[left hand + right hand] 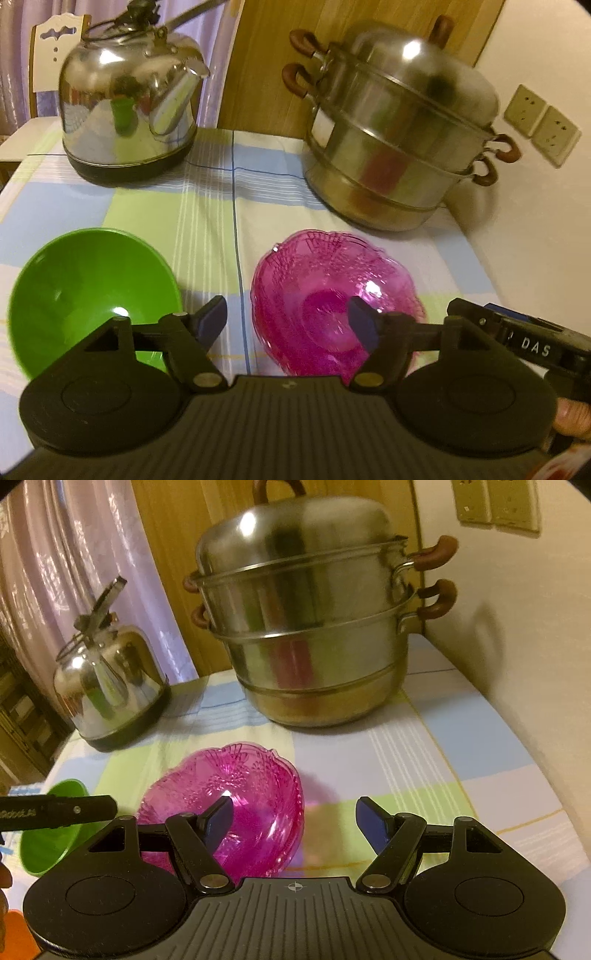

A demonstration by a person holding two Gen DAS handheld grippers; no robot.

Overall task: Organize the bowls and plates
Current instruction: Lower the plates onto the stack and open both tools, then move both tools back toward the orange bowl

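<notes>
Left wrist view: both tools gape empty, left tool and right tool, above pink bowl.

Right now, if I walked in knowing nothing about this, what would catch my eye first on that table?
Probably the bright pink glass bowl near the front of the checked tablecloth, with a plain green bowl apart to its left. Behind them stand two shiny metal pieces: a tall stacked steamer pot at the back right by the wall, and a kettle at the back left.

Green bowl beside pink glass bowl (both upright, empty).
</notes>
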